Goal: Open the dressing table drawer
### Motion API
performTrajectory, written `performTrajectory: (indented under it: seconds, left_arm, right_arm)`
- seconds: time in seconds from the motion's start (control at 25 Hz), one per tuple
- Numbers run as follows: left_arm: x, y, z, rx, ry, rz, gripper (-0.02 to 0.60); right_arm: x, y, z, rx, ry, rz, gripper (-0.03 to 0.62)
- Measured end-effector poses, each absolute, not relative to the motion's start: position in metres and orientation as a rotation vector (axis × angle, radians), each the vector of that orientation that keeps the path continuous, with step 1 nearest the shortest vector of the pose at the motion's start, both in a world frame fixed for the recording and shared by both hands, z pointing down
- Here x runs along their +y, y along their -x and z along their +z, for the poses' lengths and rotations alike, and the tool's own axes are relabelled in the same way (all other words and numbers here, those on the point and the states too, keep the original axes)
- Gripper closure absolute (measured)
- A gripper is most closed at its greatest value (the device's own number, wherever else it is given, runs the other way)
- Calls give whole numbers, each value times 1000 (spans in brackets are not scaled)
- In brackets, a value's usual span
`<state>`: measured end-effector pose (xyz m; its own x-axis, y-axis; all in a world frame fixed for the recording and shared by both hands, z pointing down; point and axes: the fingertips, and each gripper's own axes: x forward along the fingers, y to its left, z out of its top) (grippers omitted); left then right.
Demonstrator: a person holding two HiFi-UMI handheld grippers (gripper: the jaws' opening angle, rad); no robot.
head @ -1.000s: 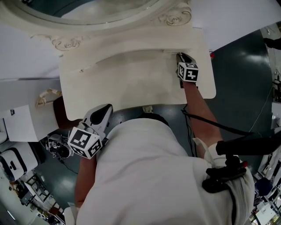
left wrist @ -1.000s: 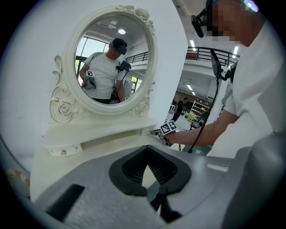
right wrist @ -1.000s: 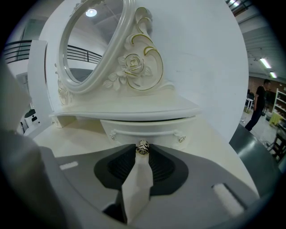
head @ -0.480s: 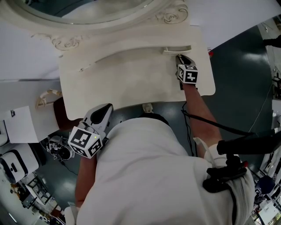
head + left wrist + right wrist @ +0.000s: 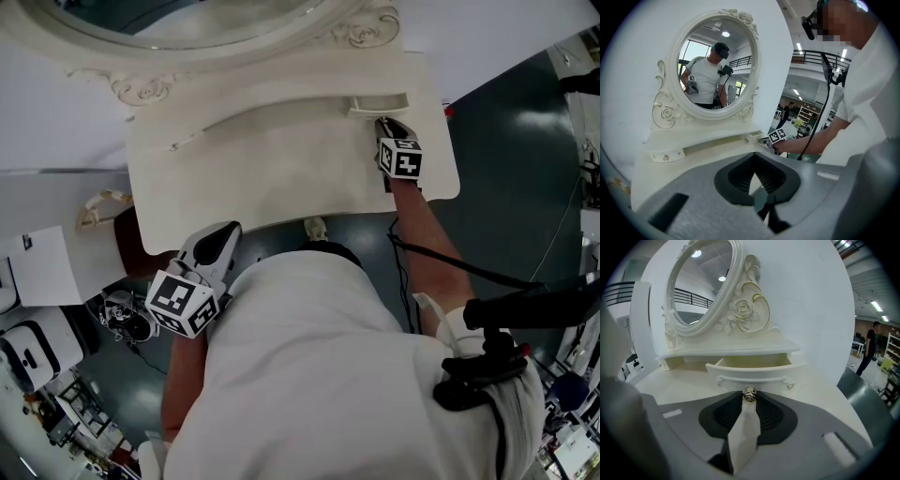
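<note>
My left gripper (image 5: 225,234) hangs off the table's (image 5: 262,178) front left edge, next to my body. Its jaws are together at the tips with nothing between them, and it touches nothing. It points toward the oval mirror (image 5: 715,65) at the back of the table, with a low shelf (image 5: 712,140) under the mirror. At the shelf's right end the drawer (image 5: 750,369) is pulled partway out, front clear of the shelf and its pale inside showing. The drawer sits on the right rear part of the tabletop. My right gripper (image 5: 385,125) reaches over the table's right side, clenched on the drawer's small metal knob (image 5: 749,394) at front centre, knob pinched between the jaw tips.
</note>
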<state>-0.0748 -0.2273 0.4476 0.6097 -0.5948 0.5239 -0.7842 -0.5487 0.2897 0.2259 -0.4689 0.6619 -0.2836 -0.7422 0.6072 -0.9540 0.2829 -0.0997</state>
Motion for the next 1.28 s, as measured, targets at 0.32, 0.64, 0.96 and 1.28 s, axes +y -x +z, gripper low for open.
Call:
performTrajectory:
  seconds: [0.32,0.64,0.96,1.28]
  left_arm:
    - [-221,79,448,-1086,-2333,494,580]
    - [-214,86,449,-1087,-2336,483,580]
    - [-204,97,447,-1078,-2345,470,580]
    - [-186,110,446,-1038,-2374,449,580]
  right_arm:
    - [-462,-226,662,-2103,-1525,634,500]
    - [-456,-226,662,-2091,-1524,622,500]
    - [-448,-227,665,-2063,-1511,622,444]
    - [-408,-225,660,-2034,-1538,654,463]
